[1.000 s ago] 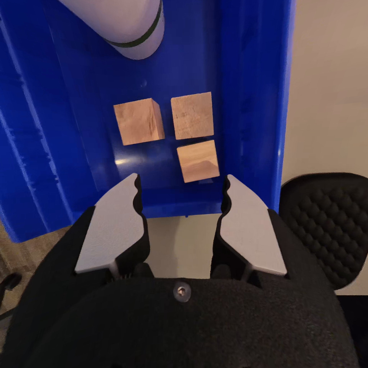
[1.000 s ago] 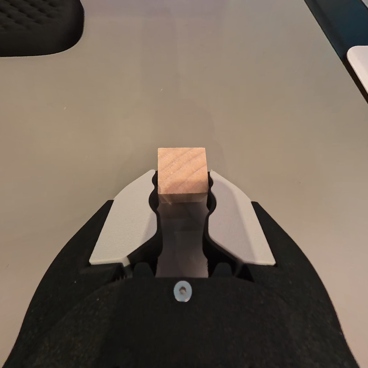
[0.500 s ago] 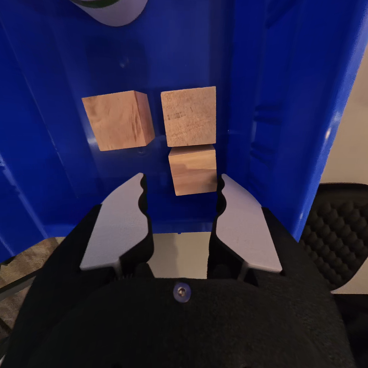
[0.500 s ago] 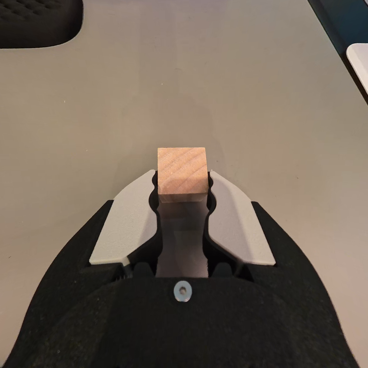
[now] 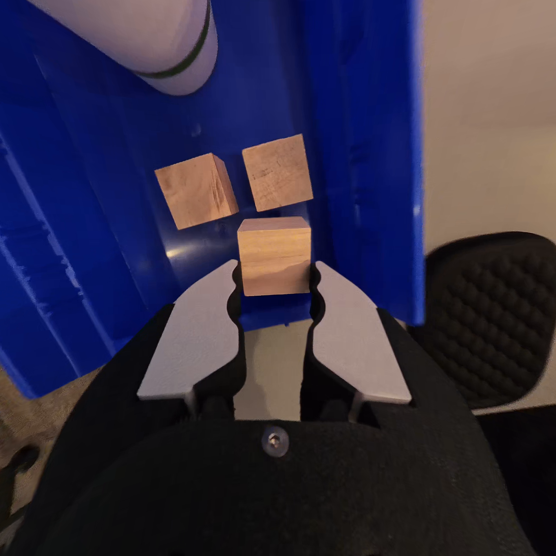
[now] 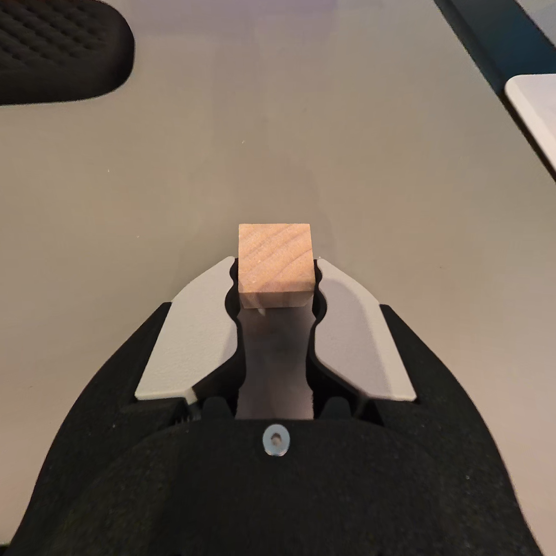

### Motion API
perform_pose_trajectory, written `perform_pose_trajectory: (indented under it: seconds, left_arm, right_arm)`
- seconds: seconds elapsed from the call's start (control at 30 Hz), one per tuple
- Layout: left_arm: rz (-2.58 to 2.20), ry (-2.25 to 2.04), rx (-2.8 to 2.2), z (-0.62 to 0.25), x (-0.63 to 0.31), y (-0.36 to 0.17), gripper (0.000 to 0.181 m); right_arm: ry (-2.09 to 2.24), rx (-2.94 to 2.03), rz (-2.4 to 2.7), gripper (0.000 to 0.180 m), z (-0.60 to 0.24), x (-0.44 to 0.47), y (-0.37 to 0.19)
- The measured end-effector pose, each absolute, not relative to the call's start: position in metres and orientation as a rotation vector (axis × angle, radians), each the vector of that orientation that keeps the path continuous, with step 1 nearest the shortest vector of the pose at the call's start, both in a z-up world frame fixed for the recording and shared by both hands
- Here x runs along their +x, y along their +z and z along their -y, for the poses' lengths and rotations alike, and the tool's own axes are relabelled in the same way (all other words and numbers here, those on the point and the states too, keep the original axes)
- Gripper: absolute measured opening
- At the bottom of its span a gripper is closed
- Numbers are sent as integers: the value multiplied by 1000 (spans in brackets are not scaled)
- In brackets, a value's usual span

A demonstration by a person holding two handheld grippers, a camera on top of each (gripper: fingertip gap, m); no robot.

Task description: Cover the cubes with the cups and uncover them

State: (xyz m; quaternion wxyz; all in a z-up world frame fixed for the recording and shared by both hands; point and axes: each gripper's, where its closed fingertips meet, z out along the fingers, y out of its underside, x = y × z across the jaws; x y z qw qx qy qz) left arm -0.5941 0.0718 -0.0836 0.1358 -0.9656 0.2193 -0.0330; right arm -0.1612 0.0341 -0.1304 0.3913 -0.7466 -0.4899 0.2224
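Observation:
In the left wrist view my left gripper (image 5: 274, 276) is shut on a wooden cube (image 5: 274, 255) and holds it above the floor of a blue bin (image 5: 370, 150). Two more wooden cubes lie on the bin floor, one at the left (image 5: 195, 189) and one at the right (image 5: 276, 171). A white cup with a dark band (image 5: 168, 42) lies at the far end of the bin. In the right wrist view my right gripper (image 6: 274, 276) is shut on another wooden cube (image 6: 274, 261) just over the grey table (image 6: 301, 135).
A black mesh chair seat shows beside the bin (image 5: 487, 316) and at the table's far left (image 6: 57, 51). A white flat object (image 6: 535, 111) lies at the table's right edge, past a dark strip.
My left gripper went down into the bin, closed around the nearest cube and lifted it clear of the bin floor. My right gripper kept its cube and stayed still.

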Motion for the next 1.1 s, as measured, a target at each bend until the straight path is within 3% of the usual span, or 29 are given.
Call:
perform_pose_trajectory:
  seconds: [0.27, 0.47, 0.8, 1.1]
  left_arm:
    - [-830, -66, -2642, -67, -577, -1, 42]
    - [-1156, -87, -2449, -70, -495, 36, 43]
    - [-1687, -239, -2209, -61, -324, -7, 43]
    - [-1999, -246, -2036, -67, -246, -45, 43]
  right_arm:
    - [371, -2003, 937, 45, -55, -69, -105]
    - [309, -2072, 911, 45, -47, -25, -117]
    - [543, -2046, 1165, 45, -42, -36, -131]
    - [519, -1957, 1292, 45, -60, -31, -143]
